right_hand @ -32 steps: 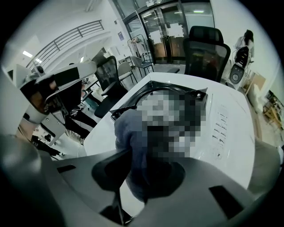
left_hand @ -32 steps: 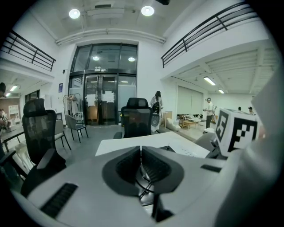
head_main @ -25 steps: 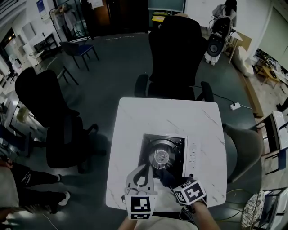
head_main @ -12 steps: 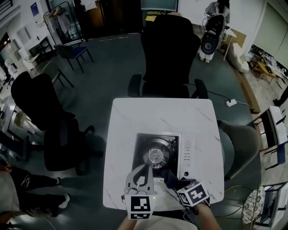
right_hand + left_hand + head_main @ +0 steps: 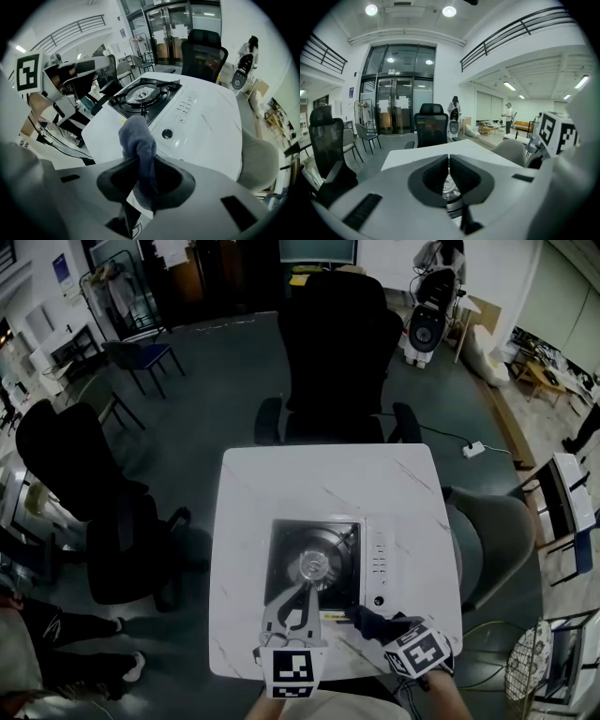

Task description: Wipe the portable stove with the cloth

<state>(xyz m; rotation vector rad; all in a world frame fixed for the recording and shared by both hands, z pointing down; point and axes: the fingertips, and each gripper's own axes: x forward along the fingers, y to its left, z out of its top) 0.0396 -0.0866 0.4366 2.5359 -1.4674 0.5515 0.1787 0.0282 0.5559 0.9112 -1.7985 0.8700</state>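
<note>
The portable stove [image 5: 379, 563] lies in the middle of the white table [image 5: 246, 549], its round burner [image 5: 314, 566] left of the white knob panel. My right gripper [image 5: 364, 616] is shut on a dark grey cloth [image 5: 372, 622] and hovers at the stove's near right corner. In the right gripper view the cloth [image 5: 138, 140] bunches up out of the jaws, with the stove [image 5: 183, 112] beyond it. My left gripper [image 5: 304, 591] hangs over the stove's near edge, pointing at the burner. Its jaws [image 5: 449, 161] are shut with nothing between them.
A black office chair [image 5: 333, 343] stands at the table's far side. A grey chair [image 5: 492, 540] is close to the right edge, and another black chair [image 5: 84, 484] is off to the left. The table's near edge runs just under both grippers.
My right gripper has carried the cloth to the right and toward the table's near edge, off the burner side. The left gripper has stayed where it was.
</note>
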